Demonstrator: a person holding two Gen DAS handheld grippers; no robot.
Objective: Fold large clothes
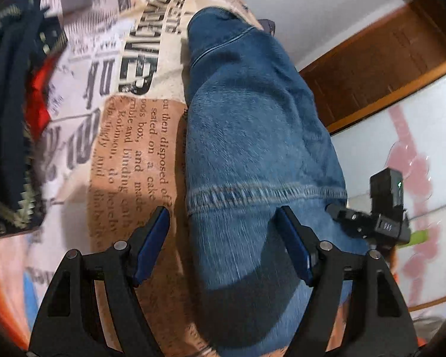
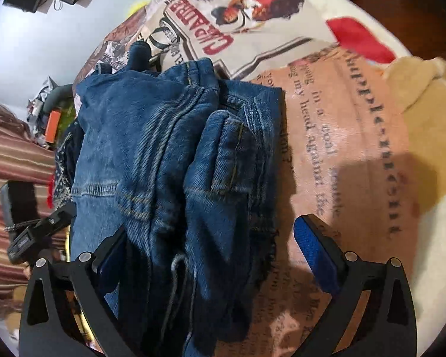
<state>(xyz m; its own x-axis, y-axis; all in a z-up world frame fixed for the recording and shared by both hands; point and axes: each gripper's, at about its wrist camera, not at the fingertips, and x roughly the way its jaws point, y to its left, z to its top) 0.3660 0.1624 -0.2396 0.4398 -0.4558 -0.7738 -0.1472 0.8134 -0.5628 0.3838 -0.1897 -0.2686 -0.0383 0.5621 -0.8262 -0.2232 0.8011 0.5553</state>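
A pair of blue jeans [image 1: 252,125] lies on a bed cover printed with newspaper text [image 1: 128,136]. In the left wrist view one long leg with a stitched hem band runs away from me. My left gripper [image 1: 223,217] is open, its blue pads [image 1: 151,238] spread just above the leg's near part, holding nothing. In the right wrist view the jeans [image 2: 169,160] lie bunched and folded over, seams and pocket showing. My right gripper [image 2: 214,238] is open, the bunched denim lying between its fingers [image 2: 318,255]. The right gripper also shows in the left wrist view [image 1: 377,217].
A heap of dark and red clothes [image 1: 12,95] lies at the left of the bed. A wooden frame [image 1: 380,68] and a white wall are on the right. A striped cloth [image 2: 12,178] and clutter [image 2: 47,119] sit left of the jeans. A beige cloth [image 2: 425,95] lies right.
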